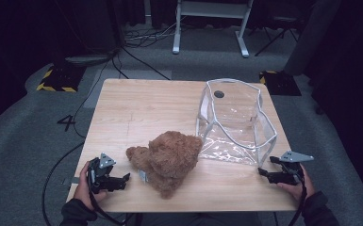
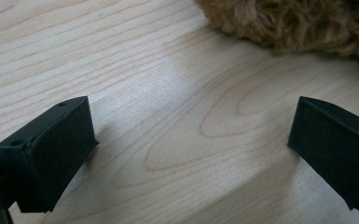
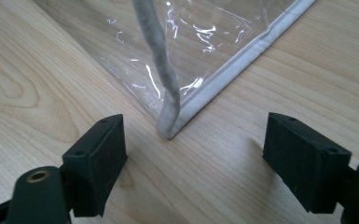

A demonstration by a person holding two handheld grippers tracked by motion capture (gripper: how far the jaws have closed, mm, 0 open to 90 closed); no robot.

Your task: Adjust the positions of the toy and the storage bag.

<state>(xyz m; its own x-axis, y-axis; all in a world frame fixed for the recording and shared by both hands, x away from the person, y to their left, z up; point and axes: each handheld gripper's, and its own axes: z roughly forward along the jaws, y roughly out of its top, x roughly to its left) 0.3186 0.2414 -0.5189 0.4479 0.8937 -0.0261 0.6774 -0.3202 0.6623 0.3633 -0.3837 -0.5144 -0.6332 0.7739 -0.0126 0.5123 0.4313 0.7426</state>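
Pale wood surface (image 1: 136, 108) sits on grey carpet w/ dark surroundings; a brown plush bear (image 1: 167, 160) lies just right of the left tool (image 1: 122, 180), its fur edge just ahead of that tool in the left gripper view, not touching. Left tool rests low over the surface, jaws wide, nothing between them. Right tool (image 1: 264, 173) also wide & empty, w/ the near corner of a clear plastic bag w/ white trim (image 3: 200, 100) just ahead, between its jaws' line but apart.
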